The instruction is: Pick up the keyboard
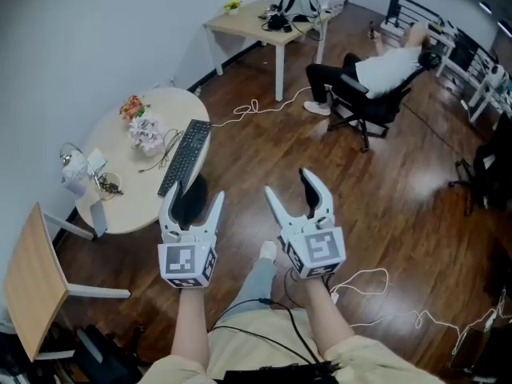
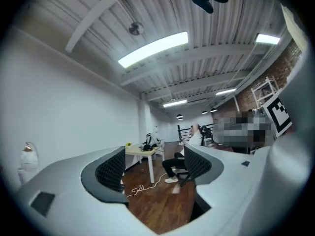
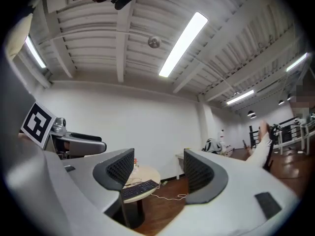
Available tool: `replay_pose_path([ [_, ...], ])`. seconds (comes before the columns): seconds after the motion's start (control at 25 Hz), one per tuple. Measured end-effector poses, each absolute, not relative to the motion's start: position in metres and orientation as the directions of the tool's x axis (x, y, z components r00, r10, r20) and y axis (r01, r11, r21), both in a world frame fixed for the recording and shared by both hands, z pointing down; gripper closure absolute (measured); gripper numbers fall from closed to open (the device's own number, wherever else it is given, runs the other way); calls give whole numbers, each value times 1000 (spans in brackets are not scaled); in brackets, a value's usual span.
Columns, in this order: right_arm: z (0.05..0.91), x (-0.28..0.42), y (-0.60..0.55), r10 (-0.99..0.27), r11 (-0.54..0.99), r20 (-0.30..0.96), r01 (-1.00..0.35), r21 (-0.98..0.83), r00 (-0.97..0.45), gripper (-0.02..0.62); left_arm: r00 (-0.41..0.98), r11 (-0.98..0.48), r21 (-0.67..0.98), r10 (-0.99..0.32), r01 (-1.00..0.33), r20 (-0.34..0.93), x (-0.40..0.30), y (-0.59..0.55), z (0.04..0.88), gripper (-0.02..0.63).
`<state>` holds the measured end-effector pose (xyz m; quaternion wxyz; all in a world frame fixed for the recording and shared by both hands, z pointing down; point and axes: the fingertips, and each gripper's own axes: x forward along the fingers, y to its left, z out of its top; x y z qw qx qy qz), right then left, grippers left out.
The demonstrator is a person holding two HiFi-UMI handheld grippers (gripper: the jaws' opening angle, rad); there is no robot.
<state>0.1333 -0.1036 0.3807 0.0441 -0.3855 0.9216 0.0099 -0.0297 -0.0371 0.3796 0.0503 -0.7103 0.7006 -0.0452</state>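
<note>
Holding white left hand-held gripper point(image 1: 194, 198) and right hand-held gripper point(image 1: 292, 186) spread, empty, short of flat black keyboard point(image 1: 186, 156) lying ahead-left on round pale desk point(image 1: 136, 206), lengthwise away, nearer left.

Two grippers show, the left gripper point(image 1: 193, 197) and the right gripper point(image 1: 290, 184). One keyboard point(image 1: 185, 156), one bunch of flowers point(image 1: 146, 132), three tables — a round table point(image 1: 132, 192), a rectangular table point(image 1: 238, 22), a wooden-topped table point(image 1: 28, 282). One person point(image 1: 384, 69), one office chair point(image 1: 364, 106)
</note>
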Motion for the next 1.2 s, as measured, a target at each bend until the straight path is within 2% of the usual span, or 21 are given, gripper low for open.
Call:
replay_pose_path([
  [0.16,392,184,-173,-813,581,-50,-814,-13,-580,275,162,-161,-114,-987,-980,3,14,-123,395,249],
  [0.36,378,184,-252,-839,544,-30,-839,16,-544,275,244,-241,-87,-970,-967,-20,20,-227,383,249],
  [0.6,358,148,-338,-819,570,-18,-817,88,-573,275,286,-283,-45,-954,-958,-84,6,-333,359,249],
  [0.84,378,155,-390,-845,532,-3,-841,101,-535,275,307,-308,8,-951,-951,-43,-8,-398,381,249],
  [1.0,391,175,-421,-865,501,23,-864,58,-500,275,329,-329,-5,-944,-944,-3,3,-423,394,249],
  [1.2,395,168,-473,-849,529,13,-849,12,-528,275,299,-299,-46,-954,-953,8,-2,-456,397,249],
])
